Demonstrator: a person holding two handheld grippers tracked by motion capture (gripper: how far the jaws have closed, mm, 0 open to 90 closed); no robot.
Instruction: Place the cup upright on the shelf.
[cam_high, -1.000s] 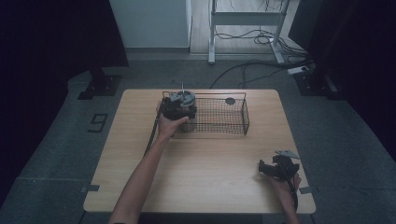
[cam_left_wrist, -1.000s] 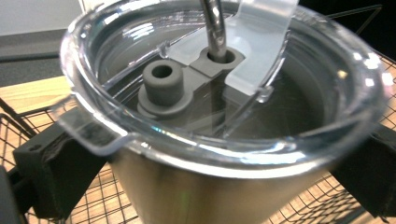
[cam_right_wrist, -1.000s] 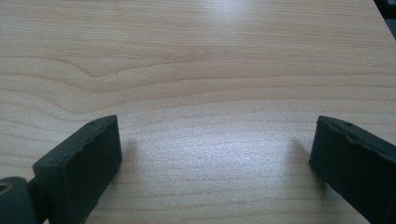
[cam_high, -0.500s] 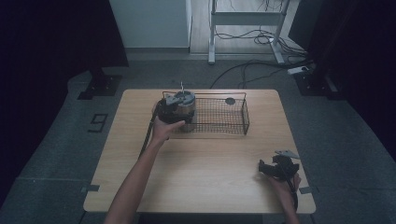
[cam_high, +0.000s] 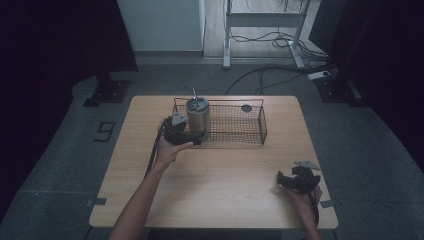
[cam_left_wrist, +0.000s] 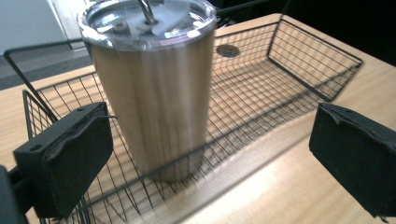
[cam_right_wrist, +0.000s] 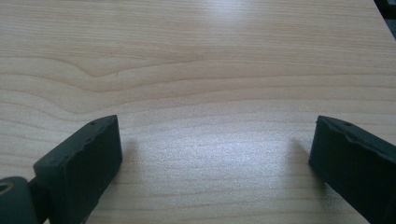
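Left gripper sits at the wire basket's near left corner in the high view, beside the steel tumbler standing upright inside that end; the right gripper rests near the table's front right corner, well apart.

From the left gripper view, jaws spread wide, gripping nothing; the lidded tumbler stands behind the basket wall.

From the right gripper view, jaws gape over bare wood.

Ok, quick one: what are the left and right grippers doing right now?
Left gripper: open, fingers apart in front of the tumbler in the wire basket, holding nothing.
Right gripper: open, empty, over the table.
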